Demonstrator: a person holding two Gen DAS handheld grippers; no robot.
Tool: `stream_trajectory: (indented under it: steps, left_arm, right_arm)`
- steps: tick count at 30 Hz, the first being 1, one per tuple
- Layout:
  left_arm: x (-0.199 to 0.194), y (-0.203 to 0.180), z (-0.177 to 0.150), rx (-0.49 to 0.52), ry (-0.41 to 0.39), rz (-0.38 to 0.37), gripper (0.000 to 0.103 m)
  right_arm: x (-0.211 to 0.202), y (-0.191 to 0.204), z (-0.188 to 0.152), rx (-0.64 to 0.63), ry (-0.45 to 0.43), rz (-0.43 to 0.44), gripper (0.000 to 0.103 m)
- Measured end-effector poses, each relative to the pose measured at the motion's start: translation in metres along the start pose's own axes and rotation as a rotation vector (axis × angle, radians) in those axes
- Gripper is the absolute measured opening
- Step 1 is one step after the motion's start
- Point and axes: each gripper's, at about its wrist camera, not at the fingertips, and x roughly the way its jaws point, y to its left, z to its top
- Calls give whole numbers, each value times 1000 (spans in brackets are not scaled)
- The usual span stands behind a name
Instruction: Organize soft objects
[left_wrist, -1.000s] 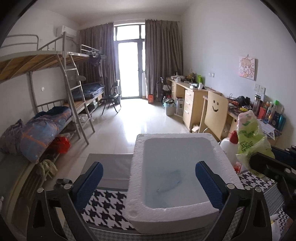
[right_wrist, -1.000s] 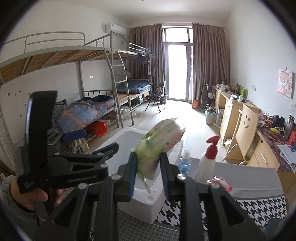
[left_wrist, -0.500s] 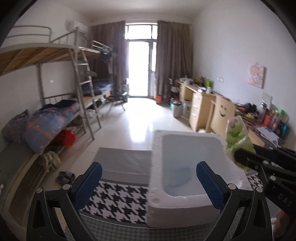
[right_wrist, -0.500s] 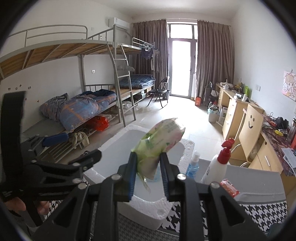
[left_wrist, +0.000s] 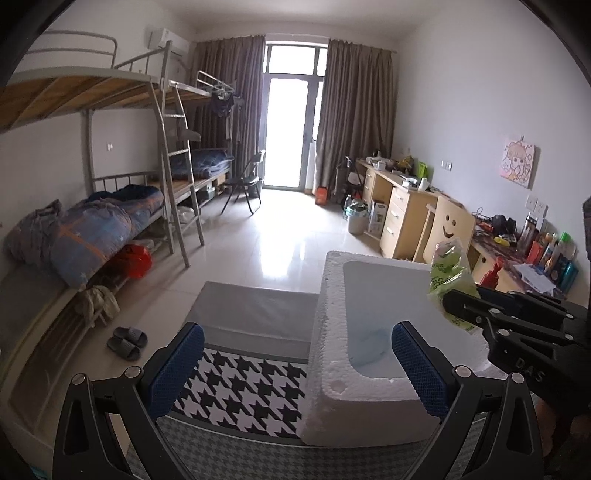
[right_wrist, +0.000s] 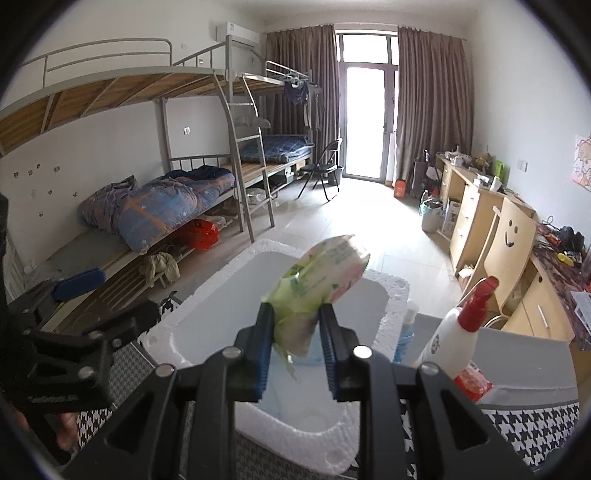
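Pinching the green tissue pack (right_wrist: 314, 291) above the foam box (right_wrist: 207, 317), the right gripper (right_wrist: 295, 354) readies a drop; the left gripper (left_wrist: 295, 365) gapes empty alongside.

Table (left_wrist: 255, 317) carried houndstooth cloth (left_wrist: 240, 387) in black and white, grey pad beyond. White foam box (left_wrist: 328, 369) sat directly on cloth. Red-capped white spray bottle (right_wrist: 448, 338) and red packet (right_wrist: 474, 382) stood just beside box.

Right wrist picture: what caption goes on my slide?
Right gripper holds a soft green wipes pack above the white foam box.
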Motion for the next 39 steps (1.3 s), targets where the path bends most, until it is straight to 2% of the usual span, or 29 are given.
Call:
stream_trajectory:
  steps: [3,8,9,10,20,26,28,39]
  left_arm:
    - [-1,1,-1,5,2,-6,102]
    - [-4,2,-3,25,-7,-5,102]
    - [-5,3,-3,25,-7,-2,102]
    - [-4,4,-3,23,-5,-1,102]
    - [-10,5,-4,0,-14,7,102]
    - [-19,2,-4,-2,-32,0,102]
    - [-22,0,-4,4,-37,-6,102]
    - [-42,-9,-12,17,-62,-30,102]
  right_arm:
    - [6,-1,0,11,14,12,29]
    - [15,-3,-1,26,52,-1,51]
    - [15,-4,-1,31,54,-3,61]
    - [14,-6,-1,41,50,-2,66]
    - [-12,-9,-2,49,4,-3,70]
    - [-34,-10,-3,58,-42,-7,79]
    - [-39,-9,-5,52,-58,-14,86]
    - [-63,-17,-17,82,-98,-4,86]
